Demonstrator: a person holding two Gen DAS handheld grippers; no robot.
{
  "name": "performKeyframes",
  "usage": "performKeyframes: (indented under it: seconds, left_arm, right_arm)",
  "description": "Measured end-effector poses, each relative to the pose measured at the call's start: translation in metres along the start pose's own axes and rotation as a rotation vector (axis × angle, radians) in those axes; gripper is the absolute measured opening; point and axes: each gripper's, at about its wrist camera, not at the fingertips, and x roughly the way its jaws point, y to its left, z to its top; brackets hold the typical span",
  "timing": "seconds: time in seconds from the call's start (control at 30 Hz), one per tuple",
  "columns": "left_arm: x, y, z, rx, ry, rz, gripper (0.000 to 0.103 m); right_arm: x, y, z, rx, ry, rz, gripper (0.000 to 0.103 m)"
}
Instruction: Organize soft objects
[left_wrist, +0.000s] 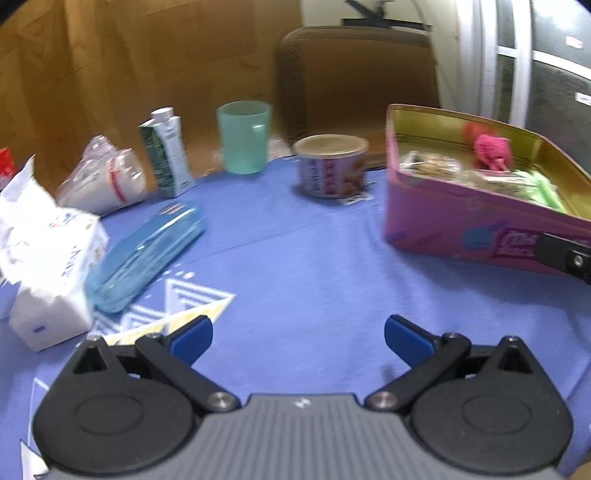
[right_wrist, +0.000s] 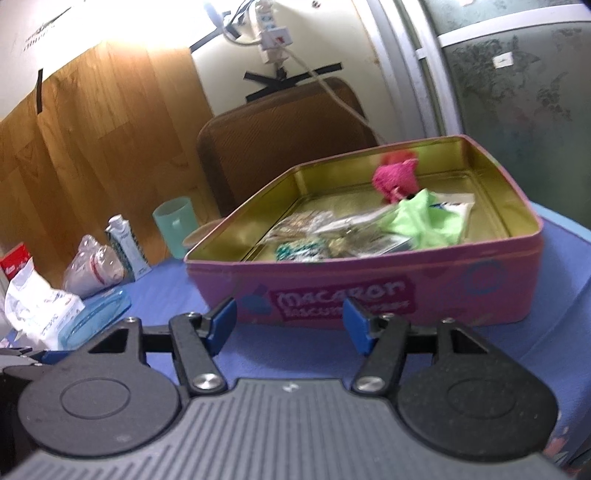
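Note:
A pink tin box (right_wrist: 461, 295) with a gold inside stands on the blue cloth; it also shows at the right of the left wrist view (left_wrist: 443, 229). In it lie a pink knitted piece (right_wrist: 393, 179), a green cloth (right_wrist: 424, 221) and several small packets (right_wrist: 332, 236). My right gripper (right_wrist: 290, 321) is open and empty, just in front of the box's front wall. My left gripper (left_wrist: 298, 341) is open and empty above bare cloth. A white tissue pack (left_wrist: 44, 258) and a blue soft pouch (left_wrist: 147, 254) lie at the left.
A tin can (left_wrist: 332, 166), a teal cup (left_wrist: 243, 136), a small carton (left_wrist: 166, 155) and a clear plastic bag (left_wrist: 103, 181) stand along the table's far edge. A brown chair back (left_wrist: 354, 81) is behind. The right gripper's tip (left_wrist: 565, 258) shows by the box.

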Motion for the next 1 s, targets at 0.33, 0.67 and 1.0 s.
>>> performKeyframes:
  seconds: [0.33, 0.67, 1.0]
  left_arm:
    - [0.008, 0.051, -0.013, -0.093, 0.025, 0.089, 0.103]
    - [0.005, 0.09, -0.025, -0.149, 0.012, 0.141, 0.103]
    - [-0.006, 0.161, -0.047, -0.316, -0.046, 0.217, 0.103]
  right_arm:
    - [0.017, 0.035, -0.01, -0.081, 0.077, 0.073, 0.066]
    - [0.039, 0.07, -0.018, -0.155, 0.151, 0.143, 0.066]
    - [0.086, 0.123, -0.01, -0.226, 0.244, 0.253, 0.067]
